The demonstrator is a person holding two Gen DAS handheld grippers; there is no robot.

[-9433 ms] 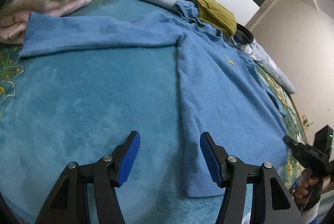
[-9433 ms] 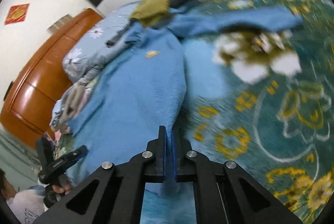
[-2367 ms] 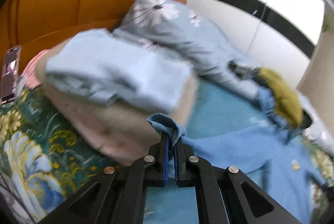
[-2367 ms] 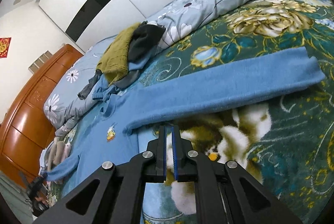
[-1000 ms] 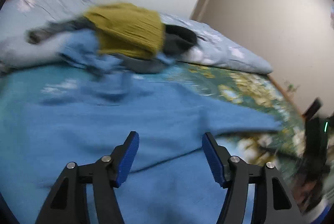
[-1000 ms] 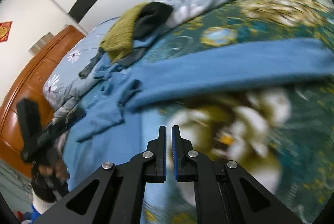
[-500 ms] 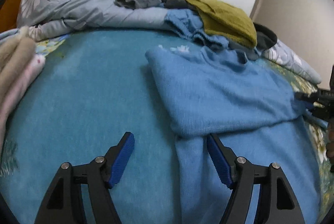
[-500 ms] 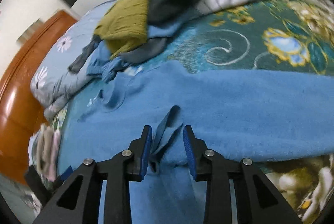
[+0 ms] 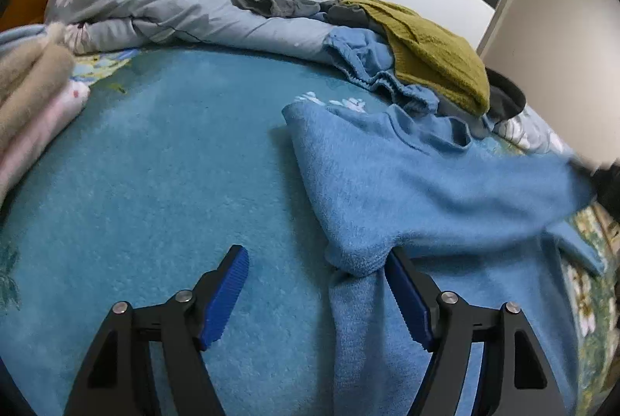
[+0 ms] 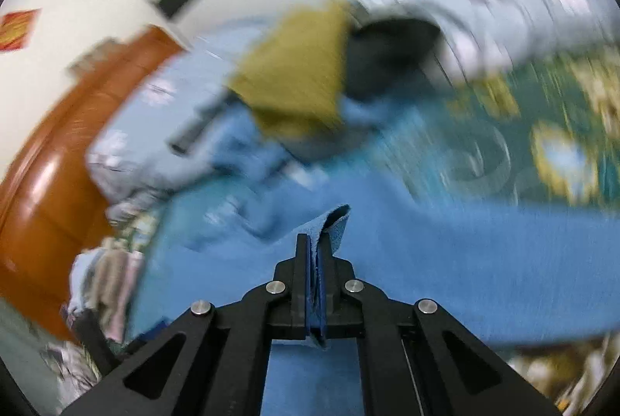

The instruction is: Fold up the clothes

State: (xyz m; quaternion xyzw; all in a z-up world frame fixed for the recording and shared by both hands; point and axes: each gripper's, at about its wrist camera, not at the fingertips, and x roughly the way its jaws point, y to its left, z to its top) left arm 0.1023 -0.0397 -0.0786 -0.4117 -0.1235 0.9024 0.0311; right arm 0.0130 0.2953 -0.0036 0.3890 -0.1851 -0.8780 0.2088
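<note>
Left gripper (image 9: pixel 317 292): fingers standing wide apart, gripping nothing, hovering over the teal bed (image 9: pixel 162 176) at the sweater's folded edge.
Right gripper (image 10: pixel 317 261): fingers clenched on a pinch of the blue sweater (image 10: pixel 445 253), the view blurring.
Blue sweater (image 9: pixel 407 183): lying spread on the bed, one sleeve folded across the body, the other sleeve stretching out towards the right.
Clothes heap (image 9: pixel 426 44): olive, grey and blue garments sitting beyond the sweater's collar against the floral duvet (image 9: pixel 155 1).
Folded stack (image 9: pixel 27 98): resting at the left edge.
</note>
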